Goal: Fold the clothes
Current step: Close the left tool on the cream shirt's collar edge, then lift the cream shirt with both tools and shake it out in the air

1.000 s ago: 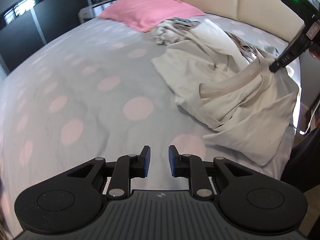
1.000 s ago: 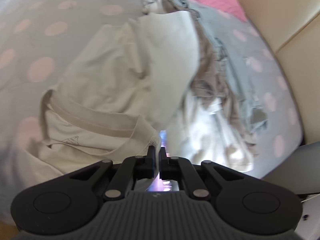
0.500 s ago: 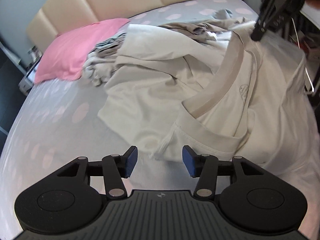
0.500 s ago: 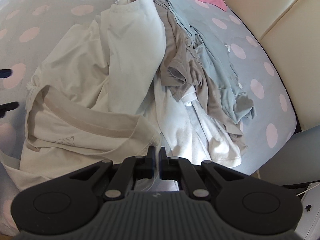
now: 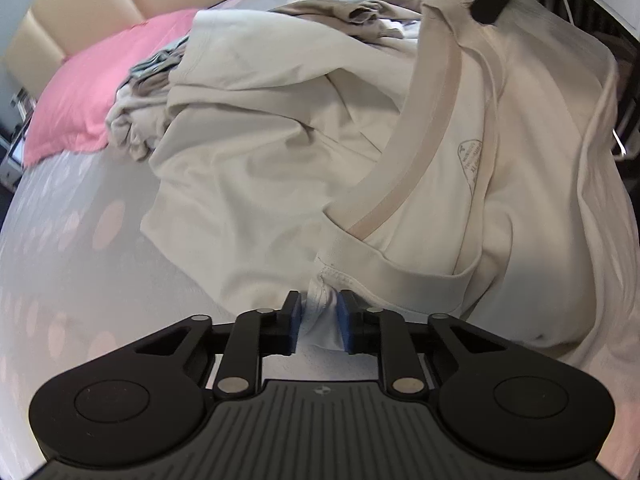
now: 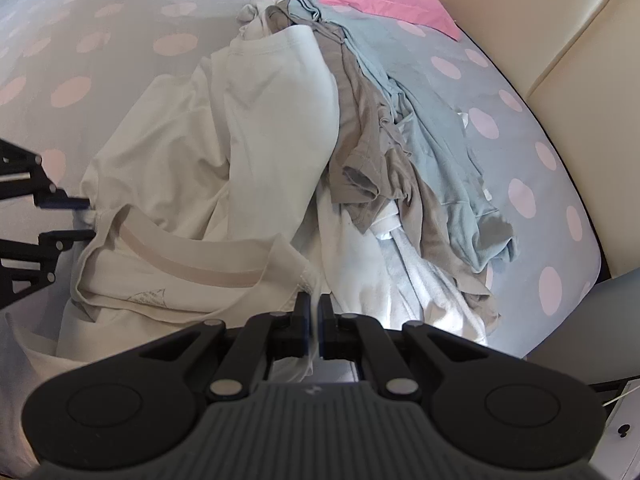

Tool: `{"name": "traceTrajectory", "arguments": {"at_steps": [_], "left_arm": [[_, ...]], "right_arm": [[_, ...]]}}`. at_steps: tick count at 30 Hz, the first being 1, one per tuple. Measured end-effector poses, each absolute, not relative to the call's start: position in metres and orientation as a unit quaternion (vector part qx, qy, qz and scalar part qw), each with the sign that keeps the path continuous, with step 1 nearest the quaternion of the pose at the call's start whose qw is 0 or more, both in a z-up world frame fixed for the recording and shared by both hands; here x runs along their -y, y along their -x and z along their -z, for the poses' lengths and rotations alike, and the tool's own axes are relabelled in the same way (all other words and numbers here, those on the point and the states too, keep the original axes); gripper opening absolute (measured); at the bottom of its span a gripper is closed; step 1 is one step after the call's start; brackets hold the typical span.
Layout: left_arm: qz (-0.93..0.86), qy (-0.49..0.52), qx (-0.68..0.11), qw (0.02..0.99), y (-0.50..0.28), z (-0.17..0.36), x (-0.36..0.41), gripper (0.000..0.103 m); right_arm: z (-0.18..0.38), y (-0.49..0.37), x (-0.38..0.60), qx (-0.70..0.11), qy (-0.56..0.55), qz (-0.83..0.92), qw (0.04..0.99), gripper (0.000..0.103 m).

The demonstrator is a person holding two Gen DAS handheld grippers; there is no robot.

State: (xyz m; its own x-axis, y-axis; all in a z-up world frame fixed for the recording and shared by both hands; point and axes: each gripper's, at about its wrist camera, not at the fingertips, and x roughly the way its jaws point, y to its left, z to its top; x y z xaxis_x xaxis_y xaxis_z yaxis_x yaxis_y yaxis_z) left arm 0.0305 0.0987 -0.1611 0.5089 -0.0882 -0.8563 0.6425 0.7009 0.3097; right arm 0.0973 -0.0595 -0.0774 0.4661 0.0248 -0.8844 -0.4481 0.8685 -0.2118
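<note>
Where the bed lies: grey sheet (image 6: 120, 12) with pink dots, pink pillow (image 5: 92, 80) upper left, cream headboard (image 6: 560, 40) upper right
Shirt: cream T-shirt (image 5: 280, 152) mid-frame, beside crumpled clothes (image 6: 420, 168)
Left gripper (image 5: 318, 322): fingers now closing around shirt's shoulder; half-second earlier wide apart, empty
Right gripper (image 6: 314, 320): still clamped on shirt

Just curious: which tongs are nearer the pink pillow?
Left, probably. Left tongs face the pink pillow across cream fabric; right tongs sit beyond the clothes pile.

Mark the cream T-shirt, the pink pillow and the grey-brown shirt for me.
cream T-shirt (image 5: 256, 184), left wrist view, on its crumpled body.
pink pillow (image 5: 92, 96), left wrist view, on its middle.
grey-brown shirt (image 6: 360, 152), right wrist view, on its sleeve area.
</note>
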Motion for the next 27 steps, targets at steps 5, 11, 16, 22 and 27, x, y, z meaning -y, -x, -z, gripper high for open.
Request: {"name": "traceTrajectory", "arguments": {"at_steps": [5,11,16,22,27], "left_arm": [[0.182,-0.283,-0.443,0.831,-0.023,0.146,-0.102,0.004],[0.101,-0.243,-0.438,0.86,-0.01,0.097,-0.125,0.003],[0.04,-0.223,-0.411,0.883,0.013,0.036,-0.146,0.003],[-0.039,-0.201,-0.336,0.919,0.054,-0.06,-0.18,0.003],[-0.085,-0.174,-0.26,0.946,0.102,-0.151,-0.2,0.002]], "right_arm": [[0.069,-0.087,0.058,-0.469,0.219,-0.148,0.843,0.004],[0.047,-0.064,0.041,-0.409,0.235,-0.167,0.866,0.004],[0.027,-0.044,0.025,-0.355,0.248,-0.184,0.882,0.004],[-0.06,-0.003,0.002,-0.242,0.256,-0.203,0.914,0.003],[-0.148,0.034,-0.009,-0.142,0.247,-0.213,0.935,0.003]]}}
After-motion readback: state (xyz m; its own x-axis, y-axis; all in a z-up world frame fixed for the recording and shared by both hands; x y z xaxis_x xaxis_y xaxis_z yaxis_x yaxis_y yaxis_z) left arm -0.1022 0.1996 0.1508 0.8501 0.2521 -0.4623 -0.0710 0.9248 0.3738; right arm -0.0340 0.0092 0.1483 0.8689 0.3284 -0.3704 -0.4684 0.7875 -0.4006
